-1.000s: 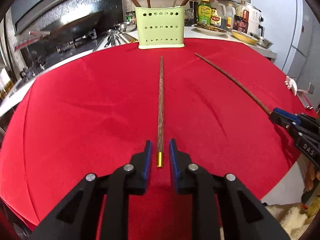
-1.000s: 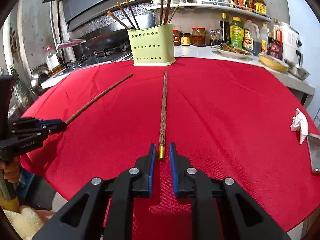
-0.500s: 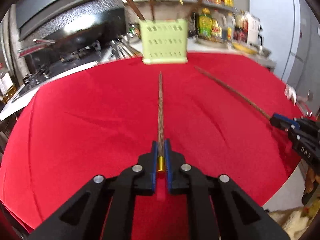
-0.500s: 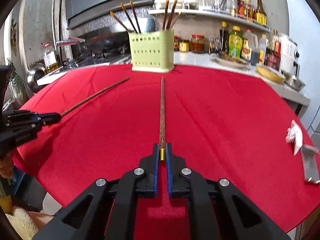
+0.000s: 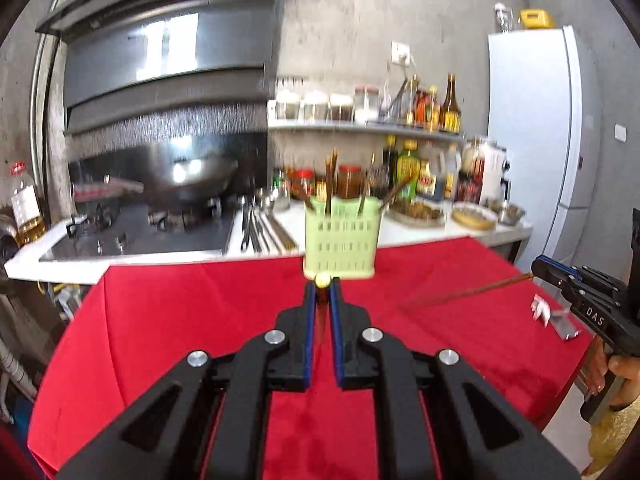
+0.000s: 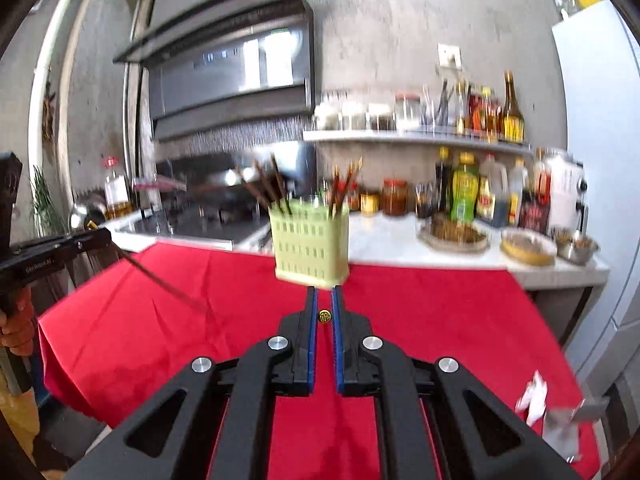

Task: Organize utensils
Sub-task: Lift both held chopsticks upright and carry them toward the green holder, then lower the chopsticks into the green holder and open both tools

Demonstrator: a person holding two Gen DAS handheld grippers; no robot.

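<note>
Each gripper is shut on a long brown chopstick and holds it lifted off the red tablecloth. In the left wrist view my left gripper (image 5: 323,285) clamps the gold cap of its chopstick (image 5: 323,280), which hangs down between the fingers. In the right wrist view my right gripper (image 6: 324,294) clamps the other chopstick by its gold cap (image 6: 324,316). The green perforated utensil holder (image 5: 341,236) stands at the table's far edge with several chopsticks in it; it also shows in the right wrist view (image 6: 310,250). The right gripper (image 5: 538,269) and left gripper (image 6: 105,233) show with their chopsticks slanting down.
A red cloth covers the table (image 5: 180,320). Behind it runs a white counter with a stove and wok (image 5: 192,184), plates of food (image 5: 418,212) and bottles on a shelf. A white crumpled scrap and a metal piece (image 6: 560,428) lie at the table's right edge.
Both grippers closed on their chopsticks and have lifted them off the cloth, tilting up so the chopsticks now hang downward. The views now face the kitchen wall.
</note>
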